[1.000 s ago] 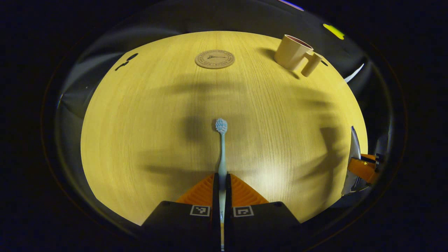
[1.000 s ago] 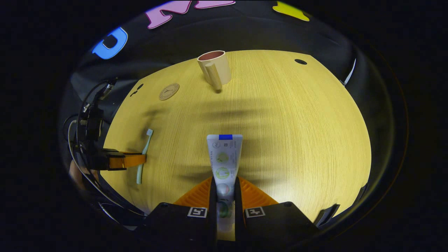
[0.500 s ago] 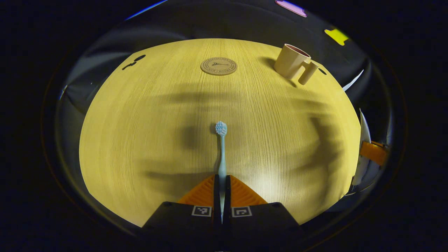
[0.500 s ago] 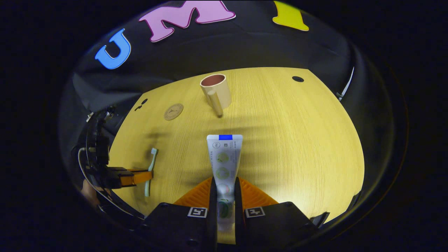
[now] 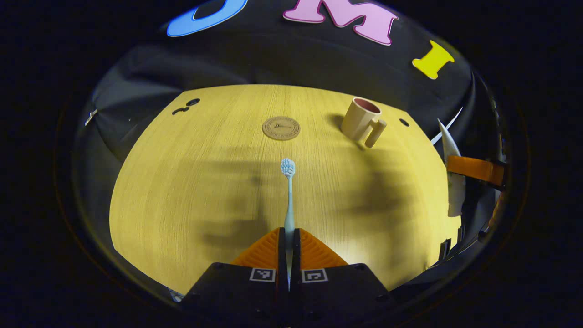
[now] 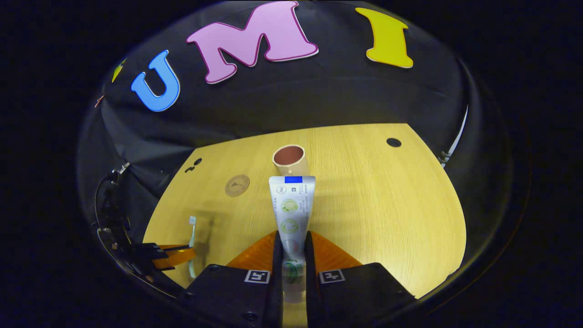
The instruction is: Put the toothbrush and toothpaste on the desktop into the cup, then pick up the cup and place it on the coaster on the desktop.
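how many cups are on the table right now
1. The cup stands upright at the table's far side, right of the coaster, empty as far as its mouth shows.

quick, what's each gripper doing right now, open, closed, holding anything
Left gripper: closed on the toothbrush, gripping its handle.
Right gripper: closed on the toothpaste, gripping its lower end.

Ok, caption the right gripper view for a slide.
Hand-held gripper clamps toothpaste, aimed toward the cup.
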### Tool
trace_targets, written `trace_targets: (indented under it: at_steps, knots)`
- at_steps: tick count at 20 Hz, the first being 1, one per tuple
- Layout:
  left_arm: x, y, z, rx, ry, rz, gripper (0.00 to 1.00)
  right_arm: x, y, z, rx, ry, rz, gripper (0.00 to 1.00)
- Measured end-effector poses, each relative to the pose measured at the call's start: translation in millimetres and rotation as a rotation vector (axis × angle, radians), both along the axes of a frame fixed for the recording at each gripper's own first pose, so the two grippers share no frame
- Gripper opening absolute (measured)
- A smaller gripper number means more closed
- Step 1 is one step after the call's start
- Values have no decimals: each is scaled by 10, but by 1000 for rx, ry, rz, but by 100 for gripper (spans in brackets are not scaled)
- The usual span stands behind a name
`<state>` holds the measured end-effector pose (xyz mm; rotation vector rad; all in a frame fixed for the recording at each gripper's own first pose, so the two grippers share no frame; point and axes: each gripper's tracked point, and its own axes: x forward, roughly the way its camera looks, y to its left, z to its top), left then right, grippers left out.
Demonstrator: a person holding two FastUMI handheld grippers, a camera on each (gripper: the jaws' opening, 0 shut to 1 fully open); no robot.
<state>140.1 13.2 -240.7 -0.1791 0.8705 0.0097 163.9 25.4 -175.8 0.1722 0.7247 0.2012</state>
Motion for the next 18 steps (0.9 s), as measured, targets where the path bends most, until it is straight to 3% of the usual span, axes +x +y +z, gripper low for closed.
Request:
trace_targets:
  at_steps: [4, 9, 14, 15, 16, 18]
  knots:
    - [24, -59, 322, 19, -88, -3, 7, 455, 137, 345, 28, -148, 12, 24]
    - [144, -242, 647, -22, -189, 8, 7, 982, 226, 730, 74, -329, -18, 24]
    - [264, -352, 733, -31, -238, 5, 7, 1550, 268, 792, 31, -504, -24, 24]
    - [317, -402, 729, -31, -242, 5, 7, 1647, 290, 818, 29, -539, -24, 19]
    - [353, -430, 729, -33, -242, 1, 7, 1728, 314, 829, 33, -574, -27, 24]
    - [424, -461, 705, -37, -240, 8, 7, 1926, 339, 850, 20, -641, -42, 24]
